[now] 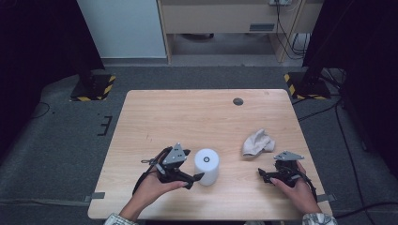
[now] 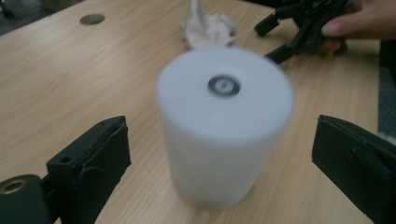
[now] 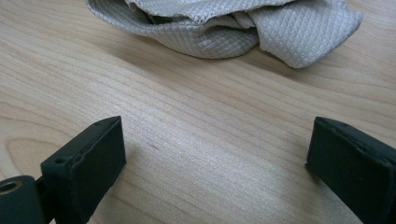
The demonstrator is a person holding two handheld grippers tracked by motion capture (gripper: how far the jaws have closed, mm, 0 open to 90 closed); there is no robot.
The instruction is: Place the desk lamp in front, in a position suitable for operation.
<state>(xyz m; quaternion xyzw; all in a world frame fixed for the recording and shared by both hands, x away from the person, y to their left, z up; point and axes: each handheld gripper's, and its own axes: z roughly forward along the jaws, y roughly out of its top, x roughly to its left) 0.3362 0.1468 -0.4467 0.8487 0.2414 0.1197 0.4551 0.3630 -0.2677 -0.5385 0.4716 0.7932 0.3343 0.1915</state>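
White cylinder [image 2: 225,126] is stood upright on the worktop [image 1: 187,112], framed untouched between the spread jaws of the left gripper [image 2: 219,163]. Right gripper [image 3: 215,163] is held agape before a crumpled cloth [image 3: 224,23].

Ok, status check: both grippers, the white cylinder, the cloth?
Left gripper open, jaws either side of the upright white cylinder, not closed on it. Right gripper open over bare table, crumpled cloth just ahead. Nothing in the way.
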